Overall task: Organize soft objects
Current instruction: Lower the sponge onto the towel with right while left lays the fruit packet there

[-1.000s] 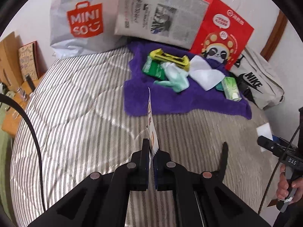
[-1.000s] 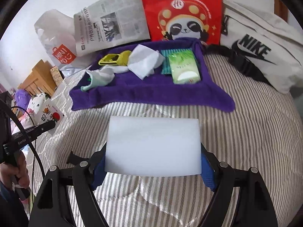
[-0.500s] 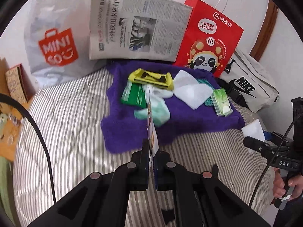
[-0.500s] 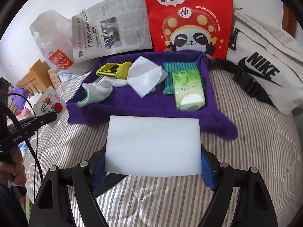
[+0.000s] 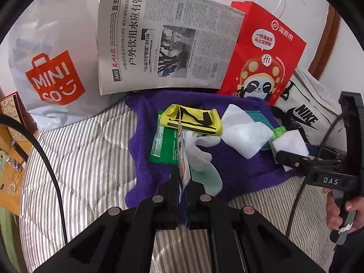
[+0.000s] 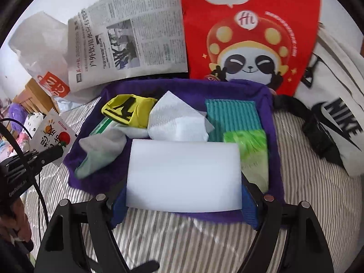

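Observation:
A purple towel (image 5: 238, 175) (image 6: 271, 113) lies on the bed. On it rest a yellow sock with black marks (image 5: 195, 119) (image 6: 127, 111), a white tissue (image 5: 245, 132) (image 6: 177, 120), a pale green sock (image 5: 204, 166) (image 6: 100, 150), a green packet (image 5: 163, 145), a teal cloth (image 6: 232, 118) and a green tissue pack (image 6: 250, 145). My left gripper (image 5: 182, 179) (image 6: 49, 153) is shut on a thin fruit-print sachet (image 5: 183, 157) (image 6: 53, 134) over the towel's near left part. My right gripper (image 6: 184, 204) (image 5: 293, 159) clamps a white sponge block (image 6: 184, 175) (image 5: 290, 144) above the towel's near edge.
Behind the towel, a white Miniso bag (image 5: 50, 68), a newspaper (image 5: 163, 41) and a red panda bag (image 5: 266, 54) stand against the wall. A white Nike bag (image 5: 311, 104) lies at the right. The striped bed cover (image 5: 86, 159) spreads left; wooden furniture (image 5: 9, 154) flanks it.
Both grippers have moved forward from the bare striped cover to over the purple towel. Each keeps its hold: the sachet in the left, the sponge in the right.

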